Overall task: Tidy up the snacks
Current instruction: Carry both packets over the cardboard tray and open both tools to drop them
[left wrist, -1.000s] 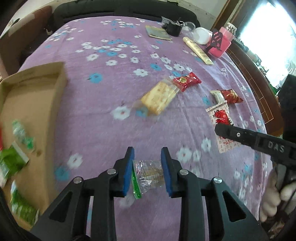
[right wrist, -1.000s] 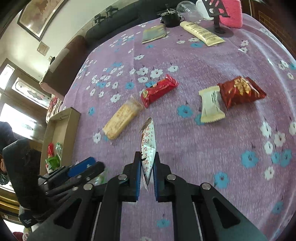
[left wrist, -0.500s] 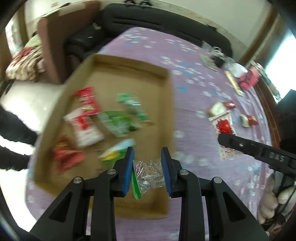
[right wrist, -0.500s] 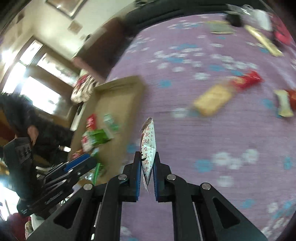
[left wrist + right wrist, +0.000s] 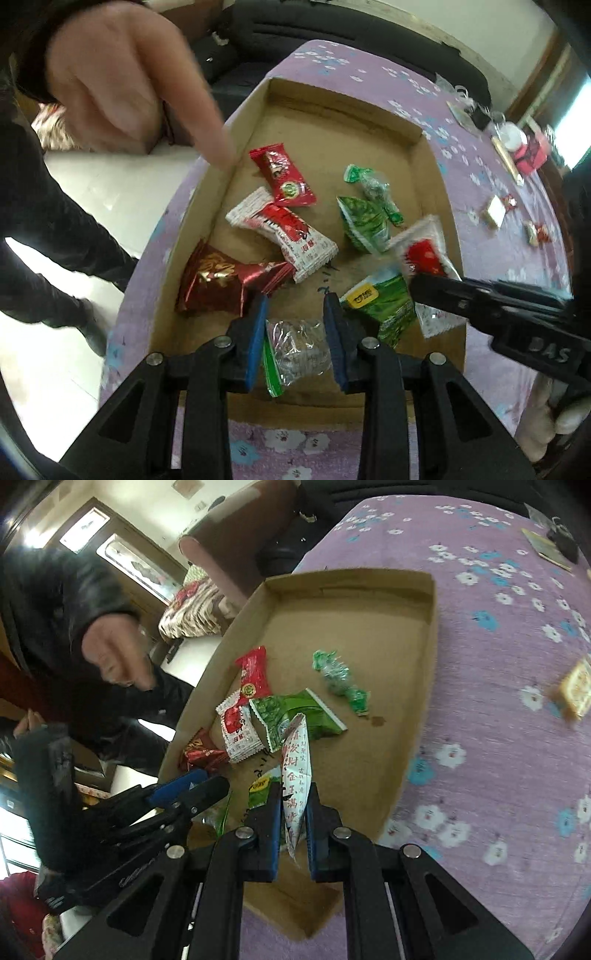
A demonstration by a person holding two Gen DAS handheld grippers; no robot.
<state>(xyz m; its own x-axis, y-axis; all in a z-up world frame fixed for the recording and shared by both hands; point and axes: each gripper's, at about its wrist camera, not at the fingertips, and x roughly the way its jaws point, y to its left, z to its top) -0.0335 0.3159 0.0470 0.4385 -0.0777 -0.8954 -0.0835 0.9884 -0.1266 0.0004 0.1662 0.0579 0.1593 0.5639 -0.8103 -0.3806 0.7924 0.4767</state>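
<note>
Since one second ago both grippers have travelled from the open purple floral tablecloth (image 5: pixel 517 738) to the cardboard tray (image 5: pixel 417 177), which now fills both views; half a second ago it was only coming under them. A bystander's hand (image 5: pixel 122 74), not seen earlier, now reaches in at 10 o'clock in the left wrist view, one finger pointing down to the tray's left wall.

The left gripper (image 5: pixel 295 334) hovers low over the tray's near edge, pointing toward 12 o'clock. Its blue pads are pinching a clear-wrapped snack with a green end (image 5: pixel 295 350), the same hold as before. The right gripper (image 5: pixel 293 827) hangs over the tray's near right portion, jaws pressed on a white packet with red characters (image 5: pixel 295 768), held edge-on and standing upright above the fingers, grip unchanged.

Inside the tray lie:
- a red packet with a round green seal (image 5: pixel 282 175) at 11 o'clock;
- a red-and-white packet (image 5: pixel 284 232) just below it, touching;
- a dark red foil packet with gold print (image 5: pixel 221 284) at 9 o'clock;
- a green-twisted candy (image 5: pixel 373 188) at 1 o'clock;
- a green pouch (image 5: pixel 364 225) beside it;
- a green packet with a yellow label (image 5: pixel 384 302) near the left gripper's right finger.

A cracker pack (image 5: pixel 576 686) remains on the cloth, well apart at 3 o'clock in the right wrist view.
</note>
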